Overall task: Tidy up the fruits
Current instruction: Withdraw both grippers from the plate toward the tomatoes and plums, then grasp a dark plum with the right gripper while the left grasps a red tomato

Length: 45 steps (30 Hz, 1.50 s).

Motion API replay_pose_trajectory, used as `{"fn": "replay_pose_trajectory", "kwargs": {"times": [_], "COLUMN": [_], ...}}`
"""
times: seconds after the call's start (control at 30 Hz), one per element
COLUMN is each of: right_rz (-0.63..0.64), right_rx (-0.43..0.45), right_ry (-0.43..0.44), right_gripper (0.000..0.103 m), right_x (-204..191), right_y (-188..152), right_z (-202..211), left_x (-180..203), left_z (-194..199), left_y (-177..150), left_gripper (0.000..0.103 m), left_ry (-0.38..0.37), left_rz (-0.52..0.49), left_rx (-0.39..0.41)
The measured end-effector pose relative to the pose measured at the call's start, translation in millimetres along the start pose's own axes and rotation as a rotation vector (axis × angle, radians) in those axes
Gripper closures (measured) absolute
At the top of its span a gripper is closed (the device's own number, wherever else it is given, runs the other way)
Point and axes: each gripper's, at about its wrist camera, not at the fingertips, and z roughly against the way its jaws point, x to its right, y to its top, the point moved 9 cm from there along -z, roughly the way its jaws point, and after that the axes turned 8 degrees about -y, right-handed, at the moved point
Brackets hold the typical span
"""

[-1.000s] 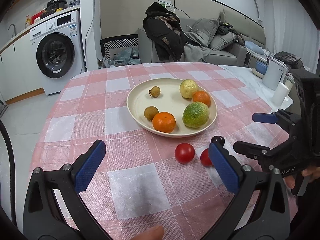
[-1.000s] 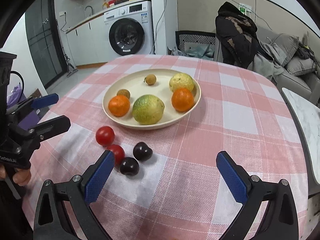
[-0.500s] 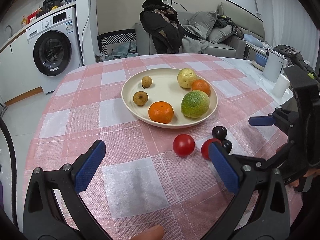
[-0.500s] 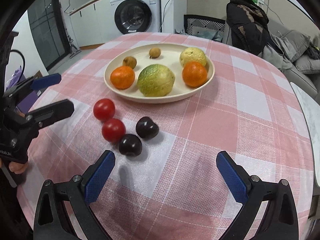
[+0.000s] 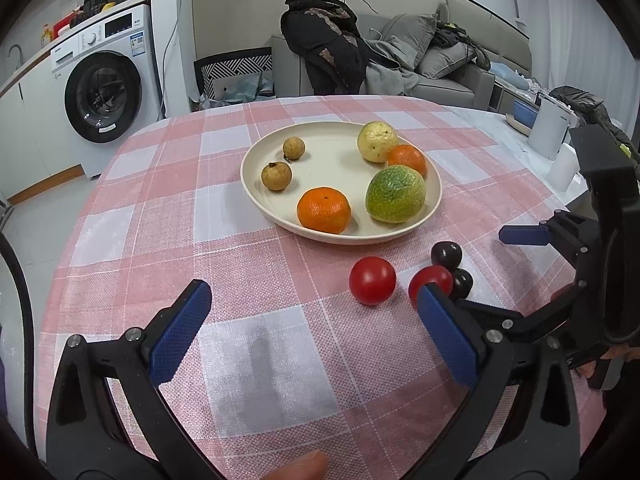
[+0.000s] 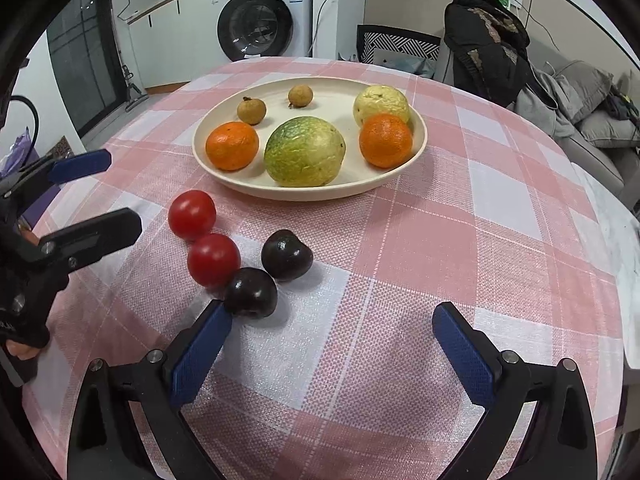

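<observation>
The table (image 6: 500, 240) fills most of what I can see, round and covered in a pink-and-white checked cloth. Behind it stand a washing machine (image 5: 104, 80) by the wall and a grey sofa (image 5: 440, 56) heaped with a dark coat (image 5: 324, 36) and cushions.

On the cloth sits a wide cream plate (image 6: 418, 136). It holds a large green-yellow fruit (image 6: 305, 151) near its front edge, a pale yellow fruit (image 6: 381, 104) at the back right, two oranges, one at the front left (image 6: 232, 145) and one touching the pale fruit (image 6: 385, 140), and two small brown longans (image 6: 251, 110) toward the back left, apart from one another.

The two grippers come next in size. The left gripper (image 5: 312, 308) hovers low over the near part of the table with its jaws wide apart, nothing between them. The right gripper (image 6: 332, 324) is likewise spread wide and empty; its left blue pad (image 6: 200, 354) sits just beside the nearest dark fruit, and I cannot tell whether it touches.

Off the plate, in front of it, lie four small fruits in a loose cluster: two red tomatoes, the far one (image 6: 192, 214) and the near one (image 6: 214, 260) touching, and two dark cherries. The nearer cherry (image 6: 251, 292) rests against the near tomato, and the other cherry (image 6: 286, 255) lies just beside both.
</observation>
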Motion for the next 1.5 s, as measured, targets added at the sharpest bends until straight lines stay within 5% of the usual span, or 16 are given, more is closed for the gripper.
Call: {"fn": "replay_pose_trajectory", "kwargs": {"times": [0.2, 0.53, 0.9, 1.5], "right_rz": [0.013, 0.046, 0.104, 0.096], "right_rx": [0.007, 0.035, 0.054, 0.081], "right_ry": [0.009, 0.068, 0.106, 0.163], "right_gripper": [0.003, 0.041, 0.068, 0.078], "right_x": [-4, -18, -35, -36], "right_y": [1, 3, -1, -1], "right_z": [1, 9, 18, 30], "left_x": [-1, -1, 0, 0], "left_z": [-2, -4, -7, -10], "left_y": [-1, -2, -2, -5], "left_gripper": [0.001, 0.001, 0.001, 0.001], "left_ry": [-0.001, -0.001, 0.0, -0.008], "left_rz": [0.002, 0.0, 0.0, 0.008], "left_rx": [-0.006, -0.012, -0.016, -0.03]}}
